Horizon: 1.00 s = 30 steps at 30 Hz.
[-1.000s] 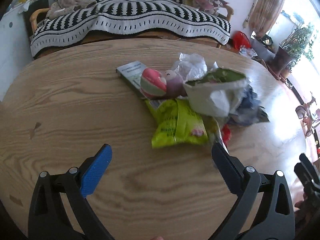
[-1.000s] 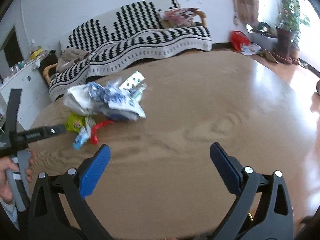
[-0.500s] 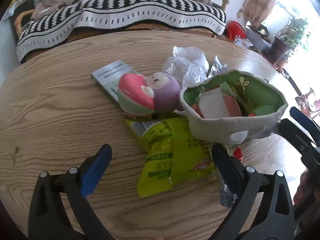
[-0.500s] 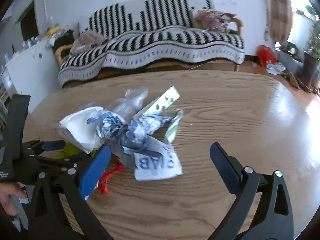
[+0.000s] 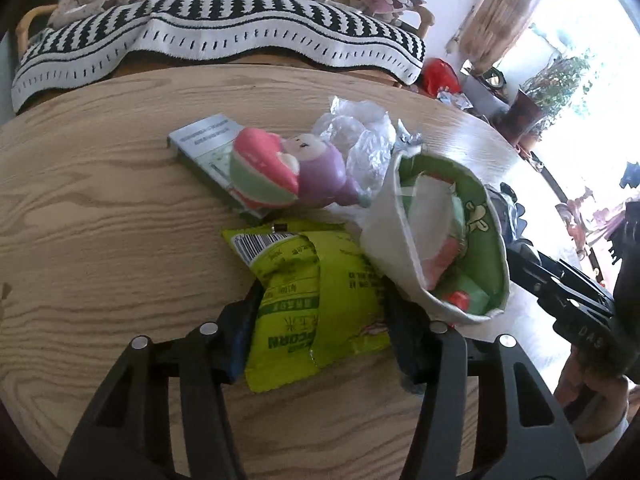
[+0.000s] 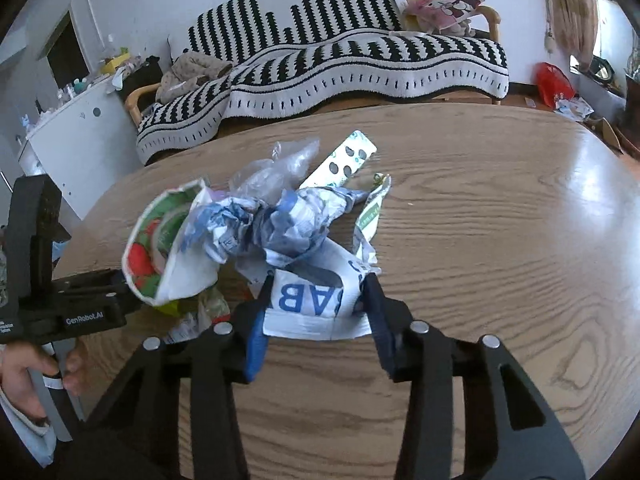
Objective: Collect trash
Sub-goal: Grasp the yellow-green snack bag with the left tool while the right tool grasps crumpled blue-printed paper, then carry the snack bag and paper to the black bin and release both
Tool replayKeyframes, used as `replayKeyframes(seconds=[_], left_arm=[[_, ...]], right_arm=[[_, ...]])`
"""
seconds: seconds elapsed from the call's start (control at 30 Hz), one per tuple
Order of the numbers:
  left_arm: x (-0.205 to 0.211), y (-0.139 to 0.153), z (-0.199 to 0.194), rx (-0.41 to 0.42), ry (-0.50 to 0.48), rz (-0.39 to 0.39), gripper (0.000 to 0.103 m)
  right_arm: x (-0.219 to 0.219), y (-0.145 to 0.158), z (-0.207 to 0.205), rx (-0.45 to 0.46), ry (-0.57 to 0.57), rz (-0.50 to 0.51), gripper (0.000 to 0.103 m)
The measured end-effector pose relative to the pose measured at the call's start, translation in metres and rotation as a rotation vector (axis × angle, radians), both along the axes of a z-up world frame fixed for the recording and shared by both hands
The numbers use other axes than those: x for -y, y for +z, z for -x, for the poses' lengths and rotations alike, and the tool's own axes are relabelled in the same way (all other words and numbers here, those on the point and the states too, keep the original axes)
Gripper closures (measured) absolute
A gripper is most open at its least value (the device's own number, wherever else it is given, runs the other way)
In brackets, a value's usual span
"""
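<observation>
A pile of trash lies on the round wooden table point(image 5: 100, 220). A green snack bag point(image 5: 320, 300) sits between the jaws of my left gripper point(image 5: 322, 332). The jaws are closing and both pads touch the creased bag's sides. A white wrapper with blue letters point(image 6: 316, 300) fills my right gripper point(image 6: 318, 320), whose jaws are closing with the pads against its edges. A crumpled blue-and-white wrapper point(image 6: 280, 224), clear plastic point(image 5: 360, 132) and a blister pack point(image 6: 344, 160) lie beyond.
A white fabric pouch with green lining point(image 5: 452, 240) holding scraps leans against the pile. A pink and purple soft toy point(image 5: 288, 168) rests on a flat box point(image 5: 204, 140). A sofa under a striped blanket point(image 6: 360, 60) stands behind the table. A hand point(image 6: 24, 364) holds the left gripper.
Both grippers have come in low to the pile. Their jaws went from wide open to narrowed, the left around the green bag, the right around the lettered wrapper.
</observation>
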<state>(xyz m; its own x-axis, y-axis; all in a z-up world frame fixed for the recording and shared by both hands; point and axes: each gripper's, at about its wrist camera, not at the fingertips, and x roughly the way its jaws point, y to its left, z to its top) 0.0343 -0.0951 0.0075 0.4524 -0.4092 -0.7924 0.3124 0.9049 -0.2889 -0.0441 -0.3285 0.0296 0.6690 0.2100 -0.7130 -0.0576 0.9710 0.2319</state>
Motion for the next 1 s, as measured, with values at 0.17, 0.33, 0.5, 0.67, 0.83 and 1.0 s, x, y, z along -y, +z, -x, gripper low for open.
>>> replayKeyframes(seconds=[0.17,0.33,0.5,0.67,0.83,1.0], left_arm=[[-0.013,0.008,0.006,0.015,0.032,-0.005,0.048],[-0.026,0.025,0.012,0.054,0.059,-0.007,0.048],[-0.036,0.039,0.020,0.079,0.079,-0.005,0.048],[-0.043,0.047,0.032,0.090,0.087,-0.013,0.048],[-0.046,0.051,0.038,0.091,0.090,-0.013,0.048],[-0.051,0.054,0.045,0.093,0.095,-0.018,0.048]], right_arm=[[0.005,0.010,0.019,0.033,-0.037,0.002,0.062],[0.011,0.033,0.032,0.097,-0.087,0.061,0.062],[0.018,0.044,0.041,0.121,-0.113,0.018,0.062],[0.015,0.053,0.051,0.131,-0.110,0.006,0.062],[0.010,0.056,0.059,0.126,-0.104,0.003,0.062],[0.009,0.056,0.064,0.128,-0.105,-0.006,0.062]])
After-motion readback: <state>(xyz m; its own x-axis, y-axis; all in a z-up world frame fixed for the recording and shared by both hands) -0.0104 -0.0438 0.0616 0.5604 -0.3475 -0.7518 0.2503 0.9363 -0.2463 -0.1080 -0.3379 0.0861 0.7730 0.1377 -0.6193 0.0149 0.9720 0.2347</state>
